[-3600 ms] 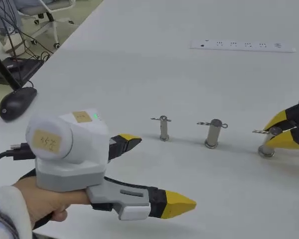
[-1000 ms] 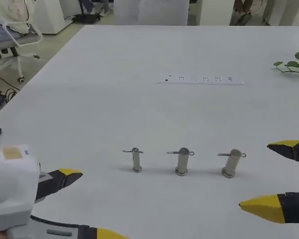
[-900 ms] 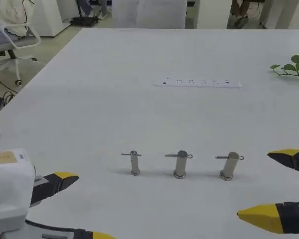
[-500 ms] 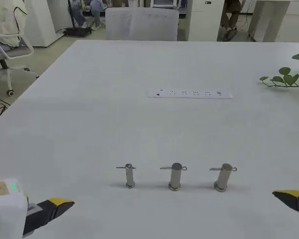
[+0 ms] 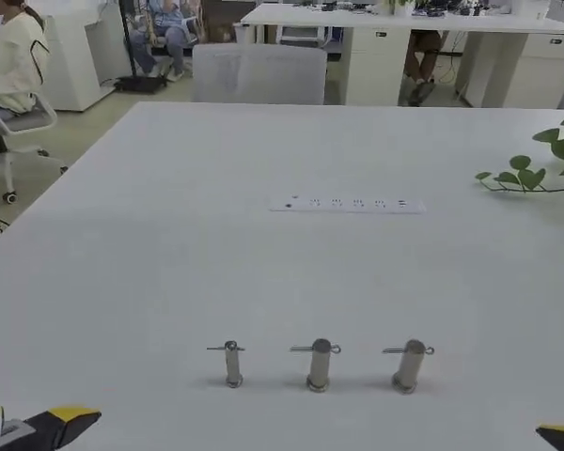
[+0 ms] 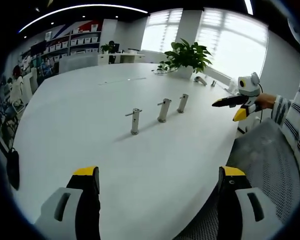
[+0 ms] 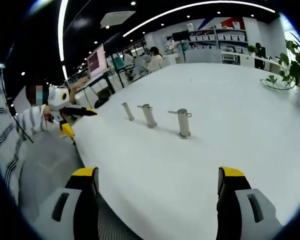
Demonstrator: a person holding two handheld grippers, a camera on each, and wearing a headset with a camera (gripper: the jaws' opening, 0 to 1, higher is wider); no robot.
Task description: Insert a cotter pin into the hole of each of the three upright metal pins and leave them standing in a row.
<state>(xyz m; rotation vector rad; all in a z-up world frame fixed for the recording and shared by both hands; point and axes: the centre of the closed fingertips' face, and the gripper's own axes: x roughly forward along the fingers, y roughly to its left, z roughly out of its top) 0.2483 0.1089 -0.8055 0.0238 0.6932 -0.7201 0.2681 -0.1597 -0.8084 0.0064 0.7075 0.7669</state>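
Withdrawal of the left gripper [image 6: 158,172] and right gripper [image 7: 158,172], both wide and empty, to the head view's bottom corners leaves the three metal pins [image 5: 319,366] standing at lower centre, cotter pins [image 5: 315,349] through them, so the task looks complete.

Three pins [image 5: 319,366] stand in a row on the table [image 5: 150,244], power strip [image 5: 346,204] behind.

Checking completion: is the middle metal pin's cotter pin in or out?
In: the cotter pin runs through the middle metal pin, showing on both sides.
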